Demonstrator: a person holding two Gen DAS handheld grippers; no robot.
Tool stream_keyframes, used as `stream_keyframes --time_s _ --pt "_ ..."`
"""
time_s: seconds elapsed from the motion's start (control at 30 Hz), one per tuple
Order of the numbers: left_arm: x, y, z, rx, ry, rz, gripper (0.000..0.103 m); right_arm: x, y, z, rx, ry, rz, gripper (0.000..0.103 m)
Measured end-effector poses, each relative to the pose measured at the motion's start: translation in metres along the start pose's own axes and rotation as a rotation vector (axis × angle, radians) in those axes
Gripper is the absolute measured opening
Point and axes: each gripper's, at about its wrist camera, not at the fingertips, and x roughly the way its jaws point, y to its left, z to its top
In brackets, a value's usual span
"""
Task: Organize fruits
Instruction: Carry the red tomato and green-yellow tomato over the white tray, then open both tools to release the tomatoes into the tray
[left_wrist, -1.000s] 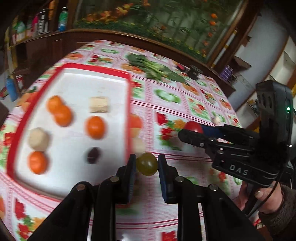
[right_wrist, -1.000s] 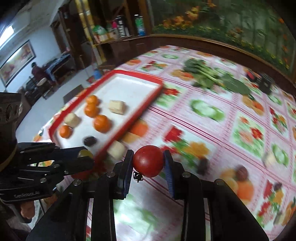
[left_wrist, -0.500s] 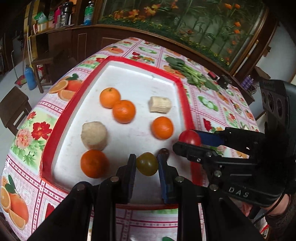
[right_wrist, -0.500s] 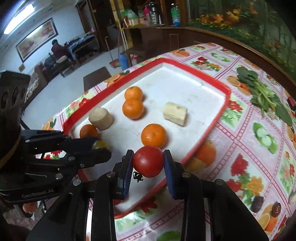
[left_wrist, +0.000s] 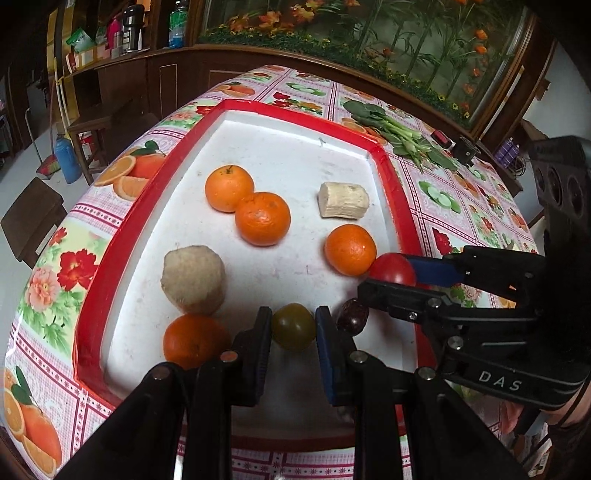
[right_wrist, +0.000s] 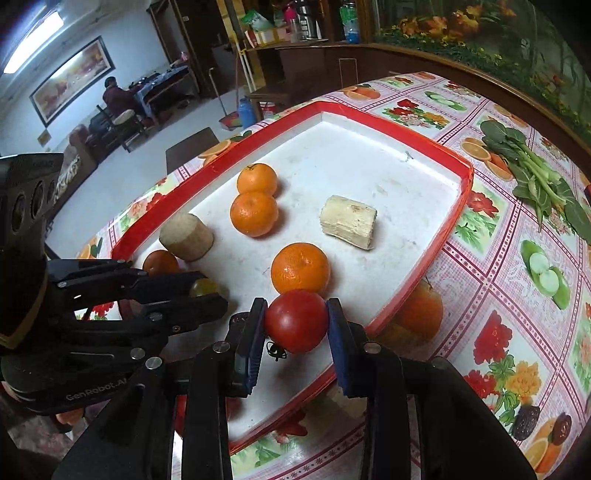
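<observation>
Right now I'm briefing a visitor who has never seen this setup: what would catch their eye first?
Probably the two grippers side by side over the near end of the red-rimmed tray: the right gripper clamps a red tomato, the left gripper a greenish-yellow tomato. Next, the four oranges on the tray's white floor.

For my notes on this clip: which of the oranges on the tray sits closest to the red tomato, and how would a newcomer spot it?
Find the red-rimmed tray on the flowered tablecloth. The orange lies alone, just beyond the red tomato held in the right gripper; two others touch as a pair.
</observation>
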Motion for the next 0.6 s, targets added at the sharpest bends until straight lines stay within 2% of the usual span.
stream_keyframes --time_s 0.23,0.37,0.6 --pt "0.0023 -0.0017 0.0021 0.014 0.005 0.014 0.027 -0.0003 -0.0009 -0.0009 -0.020 -0.006 -0.011 0.031" --pt "0.0023 -0.0025 0.0030 0.008 0.009 0.003 0.032 -0.0009 0.0016 -0.0014 -0.035 -0.009 -0.025 0.034" --pt "0.0014 -0.0042 0.0027 0.009 0.015 0.011 0.035 -0.0040 0.0038 -0.0025 -0.045 -0.013 -0.042 0.034"
